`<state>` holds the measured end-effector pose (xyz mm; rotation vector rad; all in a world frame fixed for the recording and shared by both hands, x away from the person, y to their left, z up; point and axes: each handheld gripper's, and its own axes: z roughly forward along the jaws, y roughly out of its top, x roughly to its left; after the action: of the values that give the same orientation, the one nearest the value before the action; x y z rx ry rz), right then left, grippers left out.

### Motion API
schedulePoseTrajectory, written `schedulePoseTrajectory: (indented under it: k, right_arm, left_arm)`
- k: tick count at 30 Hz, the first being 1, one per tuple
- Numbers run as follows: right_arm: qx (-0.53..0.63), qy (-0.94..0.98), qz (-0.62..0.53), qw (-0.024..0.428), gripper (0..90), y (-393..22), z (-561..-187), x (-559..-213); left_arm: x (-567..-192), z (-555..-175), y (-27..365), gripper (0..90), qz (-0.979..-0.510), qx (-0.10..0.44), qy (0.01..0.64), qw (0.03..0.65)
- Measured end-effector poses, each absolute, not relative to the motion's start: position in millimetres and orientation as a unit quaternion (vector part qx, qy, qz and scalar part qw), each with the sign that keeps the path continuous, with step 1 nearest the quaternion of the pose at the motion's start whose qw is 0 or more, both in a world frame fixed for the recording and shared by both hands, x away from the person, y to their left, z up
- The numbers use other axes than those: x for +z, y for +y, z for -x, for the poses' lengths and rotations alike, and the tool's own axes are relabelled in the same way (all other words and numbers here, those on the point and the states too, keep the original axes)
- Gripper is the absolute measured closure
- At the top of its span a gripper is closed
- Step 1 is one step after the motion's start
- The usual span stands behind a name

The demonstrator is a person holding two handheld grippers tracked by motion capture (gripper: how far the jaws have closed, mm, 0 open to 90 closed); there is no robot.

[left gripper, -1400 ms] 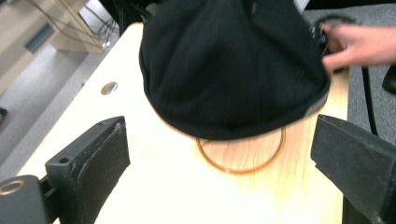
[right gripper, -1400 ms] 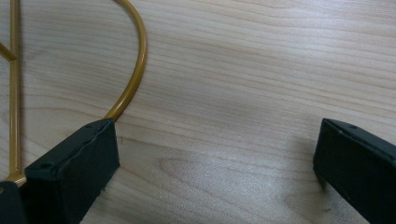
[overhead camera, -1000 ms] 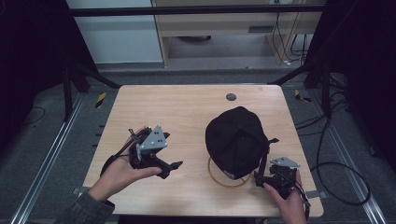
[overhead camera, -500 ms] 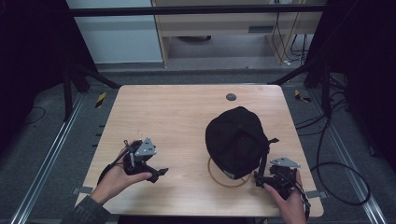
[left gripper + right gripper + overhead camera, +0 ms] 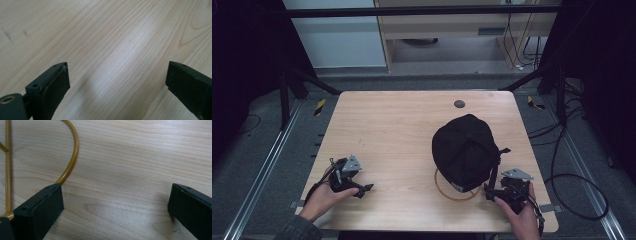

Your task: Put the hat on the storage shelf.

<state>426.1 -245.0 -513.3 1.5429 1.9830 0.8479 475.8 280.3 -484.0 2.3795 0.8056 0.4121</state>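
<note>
- My left tongs (image 5: 362, 189) rest low at the bench's near-left corner, jaws spread wide over bare wood, nothing between them.
- My right tongs (image 5: 490, 192) sit at the near-right corner, jaws likewise wide apart and empty.
- The gold wire stand (image 5: 72, 157) curves just beside one right jaw; contact cannot be confirmed.
- The black cap (image 5: 466, 150) sits on that stand, right of the bench's (image 5: 402, 130) centre, close to the right tongs.
- A small dark disc (image 5: 459, 104) lies near the far edge.
</note>
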Motion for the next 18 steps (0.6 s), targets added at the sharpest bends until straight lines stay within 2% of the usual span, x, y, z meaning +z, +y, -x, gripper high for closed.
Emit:
schedulePoseTrajectory:
  k: [7, 18]
  right_arm:
    - [0.310, 0.726, -0.564, 0.243, 0.4, -245.0, -426.2, -513.3]
    - [0.310, 0.725, -0.565, 0.243, 0.4, -244.8, -426.6, -513.3]
  left_arm:
    - [-497.1, -476.6, 297.1, 4.6, -0.883, 0.165, 0.317, 0.305]
    - [-508.0, -480.9, 306.7, 0.0, -0.866, 0.144, 0.322, 0.355]
